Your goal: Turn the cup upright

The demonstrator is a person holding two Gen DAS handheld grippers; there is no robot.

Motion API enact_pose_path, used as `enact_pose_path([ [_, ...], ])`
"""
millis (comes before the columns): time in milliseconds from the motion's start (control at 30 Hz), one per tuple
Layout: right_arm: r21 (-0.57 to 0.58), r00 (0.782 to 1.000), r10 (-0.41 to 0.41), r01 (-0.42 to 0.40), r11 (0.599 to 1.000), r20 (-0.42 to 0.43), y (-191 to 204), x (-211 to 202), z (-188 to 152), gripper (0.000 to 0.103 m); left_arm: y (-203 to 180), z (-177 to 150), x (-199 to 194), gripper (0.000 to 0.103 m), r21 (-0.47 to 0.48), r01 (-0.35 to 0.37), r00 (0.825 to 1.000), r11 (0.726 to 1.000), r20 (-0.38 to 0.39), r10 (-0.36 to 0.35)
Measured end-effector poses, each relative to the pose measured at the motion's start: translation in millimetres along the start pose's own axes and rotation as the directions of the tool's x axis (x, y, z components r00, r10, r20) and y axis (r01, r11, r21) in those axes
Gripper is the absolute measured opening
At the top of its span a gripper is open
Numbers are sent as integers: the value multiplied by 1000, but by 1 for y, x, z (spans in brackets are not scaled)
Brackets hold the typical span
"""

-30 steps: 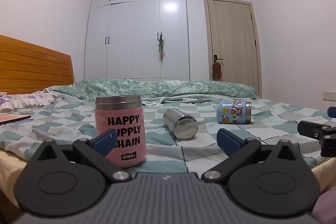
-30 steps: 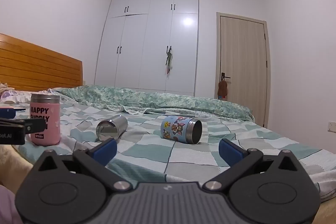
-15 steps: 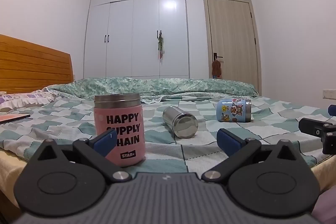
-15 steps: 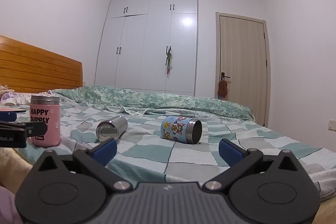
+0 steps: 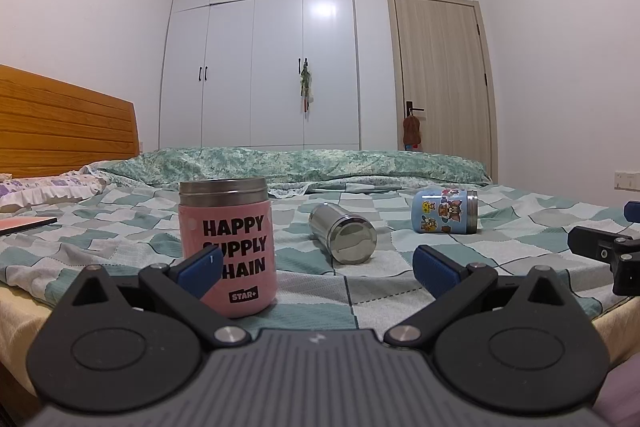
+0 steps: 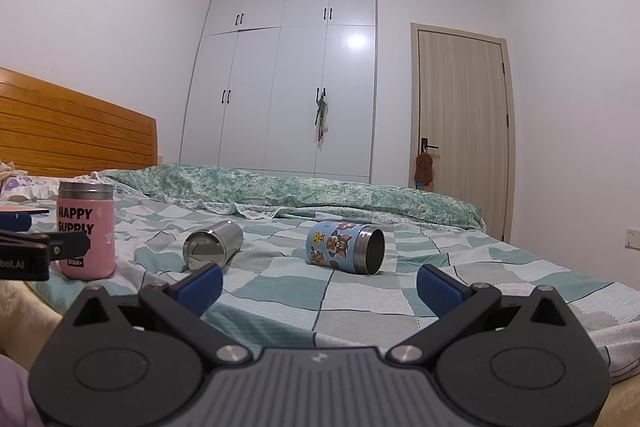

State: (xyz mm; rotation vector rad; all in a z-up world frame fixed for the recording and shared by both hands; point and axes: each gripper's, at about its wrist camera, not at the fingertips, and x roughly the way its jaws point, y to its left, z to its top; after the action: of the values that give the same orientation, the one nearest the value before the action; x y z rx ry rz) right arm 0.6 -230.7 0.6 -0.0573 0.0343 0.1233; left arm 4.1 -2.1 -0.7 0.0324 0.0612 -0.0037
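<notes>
Both grippers' fingers spread wide, empty: left gripper (image 5: 314, 263), right gripper (image 6: 320, 277). Blue cartoon cup (image 6: 345, 247) lies sideways at right's 12 o'clock, steel cup (image 6: 213, 245) at 11. Risk: round cups may roll on soft bed (image 6: 440, 267) when nudged; slick steel could slip.

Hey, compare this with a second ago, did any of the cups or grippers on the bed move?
Hardly anything. Both cameras drifted slightly; neither gripper took hold of anything. The left gripper and right gripper stay open. The pink cup still stands upright, and the steel cup and blue cartoon cup still lie on their sides on the bed.
</notes>
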Motion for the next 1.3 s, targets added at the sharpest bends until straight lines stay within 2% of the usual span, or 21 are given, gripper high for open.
enact_pose_path([
  [1300,-26,1000,-3,3,1000,-6,5,0,1,103,2,-1,0,103,-15,7,1000,1000,-11,-7],
])
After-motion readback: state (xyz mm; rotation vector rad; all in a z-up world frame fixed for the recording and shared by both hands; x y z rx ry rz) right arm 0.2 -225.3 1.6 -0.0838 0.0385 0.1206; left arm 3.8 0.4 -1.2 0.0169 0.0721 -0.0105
